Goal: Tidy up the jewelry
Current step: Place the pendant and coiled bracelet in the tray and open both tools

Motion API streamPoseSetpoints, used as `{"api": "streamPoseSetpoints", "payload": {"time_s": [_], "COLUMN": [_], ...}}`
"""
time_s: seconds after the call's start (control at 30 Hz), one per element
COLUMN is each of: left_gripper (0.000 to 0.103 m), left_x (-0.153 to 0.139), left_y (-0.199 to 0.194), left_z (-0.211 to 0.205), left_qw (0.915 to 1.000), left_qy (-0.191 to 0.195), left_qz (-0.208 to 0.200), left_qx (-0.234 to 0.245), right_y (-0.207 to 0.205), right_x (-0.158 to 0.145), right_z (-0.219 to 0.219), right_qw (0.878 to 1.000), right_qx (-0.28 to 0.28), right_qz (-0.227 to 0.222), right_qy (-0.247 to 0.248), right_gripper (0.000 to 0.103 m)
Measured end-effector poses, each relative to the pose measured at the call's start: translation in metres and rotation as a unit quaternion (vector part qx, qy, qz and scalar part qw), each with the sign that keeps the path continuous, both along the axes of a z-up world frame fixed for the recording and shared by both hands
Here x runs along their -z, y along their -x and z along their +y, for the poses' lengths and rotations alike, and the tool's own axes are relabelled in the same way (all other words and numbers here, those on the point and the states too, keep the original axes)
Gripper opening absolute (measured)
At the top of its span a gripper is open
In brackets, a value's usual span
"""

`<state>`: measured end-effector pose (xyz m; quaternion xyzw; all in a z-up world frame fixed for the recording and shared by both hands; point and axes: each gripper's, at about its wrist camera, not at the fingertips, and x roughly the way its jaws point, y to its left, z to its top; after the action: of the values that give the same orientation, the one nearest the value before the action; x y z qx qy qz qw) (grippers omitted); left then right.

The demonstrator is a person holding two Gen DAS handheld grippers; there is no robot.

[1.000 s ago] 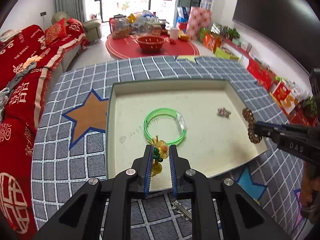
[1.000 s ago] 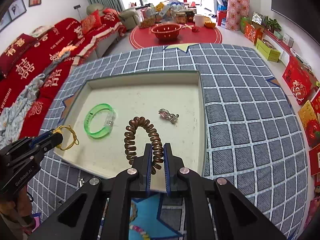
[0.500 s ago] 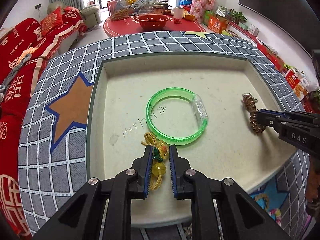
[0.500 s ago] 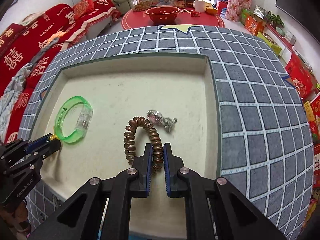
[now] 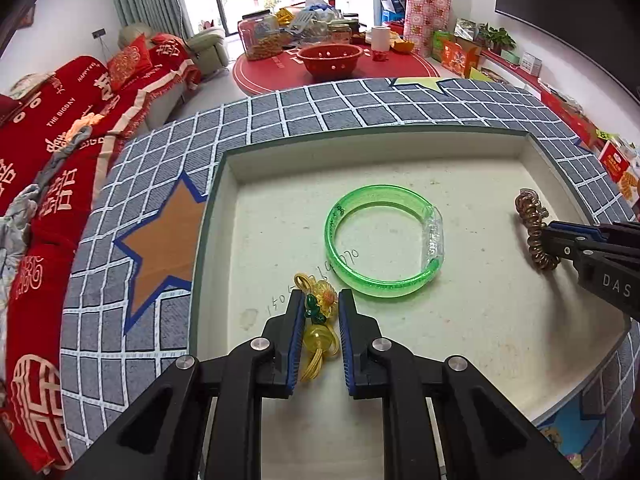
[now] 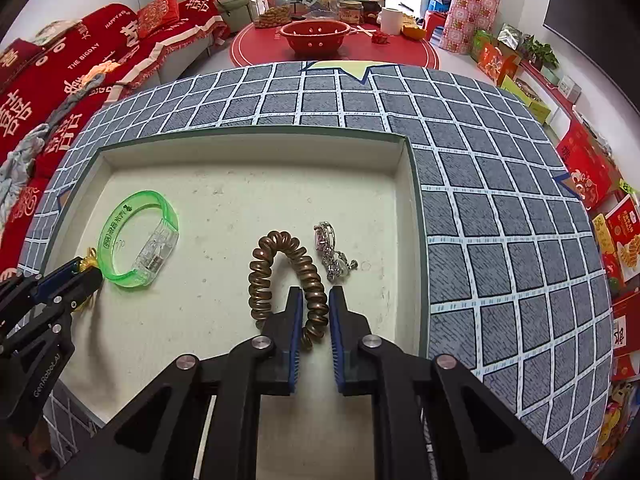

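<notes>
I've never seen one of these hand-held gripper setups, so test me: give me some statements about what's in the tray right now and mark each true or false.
1. A green bangle lies flat in the tray. True.
2. The left hand-held gripper has a yellow charm on a cord between its fingers. True.
3. The right hand-held gripper is at the green bangle. False: a coiled brown bracelet sits between its jaws, which are opening.
4. A small silver piece lies beside the coiled brown bracelet. True.
5. The tray is divided into compartments. False: it is one open space.
</notes>
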<state>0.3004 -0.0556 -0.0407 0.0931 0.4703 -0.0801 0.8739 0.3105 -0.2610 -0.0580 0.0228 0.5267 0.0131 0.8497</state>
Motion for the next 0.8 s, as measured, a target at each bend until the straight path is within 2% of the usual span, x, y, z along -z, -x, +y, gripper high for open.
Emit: {"api": "streamPoseSetpoints", "payload": {"time_s": [0.03, 0.1, 0.13, 0.33, 0.43, 0.63, 0.7, 0.73, 0.8], "left_gripper": [0.03, 0.03, 0.03, 0.03, 0.03, 0.031, 0.077, 0.103, 0.103], "left_x": [-0.001, -0.003, -0.005, -0.01, -0.015, -0.025, -0.029, -0.032, -0.04], "left_y": [0.001, 0.004, 0.006, 0.009, 0.012, 0.016, 0.017, 0.02, 0.026], "left_z": [0.001, 0.003, 0.004, 0.005, 0.004, 0.004, 0.004, 0.006, 0.008], "left_qw": [1.0, 1.0, 0.9999, 0.9998, 0.9997, 0.9993, 0.9991, 0.9984, 0.9968], "left_qy": [0.001, 0.003, 0.003, 0.005, 0.01, 0.018, 0.018, 0.018, 0.022], "left_qz": [-0.001, -0.003, -0.006, -0.011, -0.017, -0.028, -0.033, -0.046, -0.071], "left_qx": [-0.002, -0.007, -0.011, -0.018, -0.015, -0.014, -0.019, -0.028, -0.031], "right_y": [0.001, 0.002, 0.004, 0.013, 0.019, 0.035, 0.039, 0.041, 0.044], "right_x": [0.0, -0.001, -0.003, -0.019, -0.029, -0.048, -0.051, -0.052, -0.053], "right_z": [-0.001, -0.002, -0.002, -0.005, -0.006, -0.006, -0.007, -0.007, -0.008], "right_qw": [1.0, 1.0, 1.0, 0.999, 0.998, 0.996, 0.996, 0.996, 0.995], "right_qx": [0.003, 0.006, 0.007, 0.012, 0.015, 0.012, 0.015, 0.016, 0.017], "right_qz": [0.002, 0.0, -0.004, -0.022, -0.034, -0.055, -0.057, -0.057, -0.057], "right_qy": [-0.004, -0.014, -0.017, -0.041, -0.052, -0.065, -0.071, -0.074, -0.075], "right_gripper": [0.028, 0.057, 0.06, 0.062, 0.067, 0.067, 0.068, 0.068, 0.068]}}
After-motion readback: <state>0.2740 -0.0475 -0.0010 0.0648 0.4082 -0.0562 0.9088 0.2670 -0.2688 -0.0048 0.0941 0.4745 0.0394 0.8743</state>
